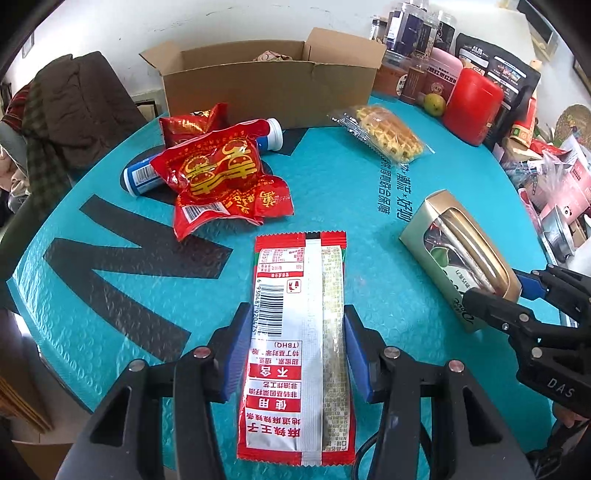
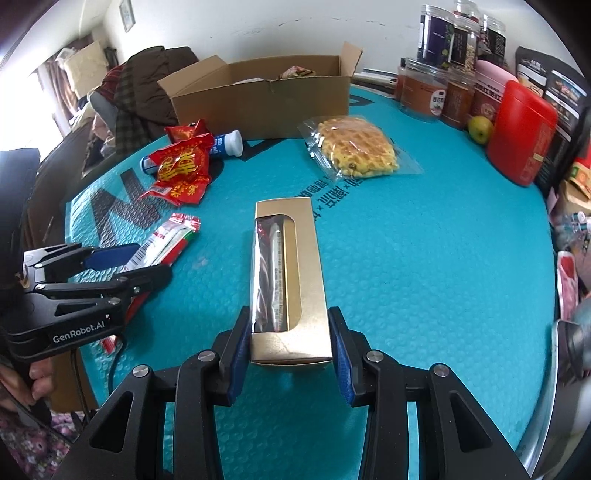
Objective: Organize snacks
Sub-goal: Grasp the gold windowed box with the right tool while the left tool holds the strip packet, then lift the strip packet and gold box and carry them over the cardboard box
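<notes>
Left gripper (image 1: pixel 293 347) clamps a red-and-white snack packet (image 1: pixel 295 332); right gripper (image 2: pixel 290 347) clamps a gold windowed box (image 2: pixel 288 280). Both held over the teal mat (image 2: pixel 424 277), near the cardboard box (image 2: pixel 262 99).

A home living room: a table (image 2: pixel 424 258) under a teal mat, crowded with jars (image 2: pixel 439 33), a tin (image 2: pixel 521 133) and a pear (image 2: pixel 480 129), coats (image 2: pixel 147 85) heaped on a chair, a picture (image 2: pixel 127 13) on the wall.

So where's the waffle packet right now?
The waffle packet lies flat on the teal table, just in front of the cardboard box's right end, with the red tin off to its right.
</notes>
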Demonstrator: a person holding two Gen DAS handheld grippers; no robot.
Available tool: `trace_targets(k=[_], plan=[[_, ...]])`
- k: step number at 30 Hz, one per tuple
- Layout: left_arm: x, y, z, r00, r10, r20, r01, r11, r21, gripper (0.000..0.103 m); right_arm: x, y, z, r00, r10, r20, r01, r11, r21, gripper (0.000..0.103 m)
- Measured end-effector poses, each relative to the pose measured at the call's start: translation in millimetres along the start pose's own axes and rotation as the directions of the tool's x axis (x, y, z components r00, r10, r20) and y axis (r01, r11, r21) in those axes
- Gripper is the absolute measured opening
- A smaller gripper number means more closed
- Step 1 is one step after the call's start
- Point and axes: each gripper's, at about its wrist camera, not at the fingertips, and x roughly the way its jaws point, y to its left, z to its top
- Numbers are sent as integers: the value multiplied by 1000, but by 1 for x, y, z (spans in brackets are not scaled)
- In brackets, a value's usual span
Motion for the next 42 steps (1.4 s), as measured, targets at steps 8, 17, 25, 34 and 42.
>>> trace_targets(k=[8, 17, 25, 34, 42], plan=[[6, -10, 2, 999, 37, 0, -37, 999, 39, 56, 18, -5, 10, 999, 36, -29, -35, 999, 26, 55], [5, -7, 4, 999, 16, 31, -17, 999, 30, 47, 26, -7, 15, 999, 37, -33, -37, 999, 16, 53], [-7, -8, 10, 997, -9, 74, 8, 1000, 24, 46, 18, 2, 17, 998, 64, -4, -64, 998, -20, 37], [-39, -8, 28, 983, -48, 178, 41, 998, 42, 46, -7, 9, 37, 994, 89, 60, -88, 996, -12, 37], [-69, -4, 61, 948, -53, 314, 37, 998, 55, 46, -35, 13, 68, 984, 88, 158, -82, 996, -43, 37]])
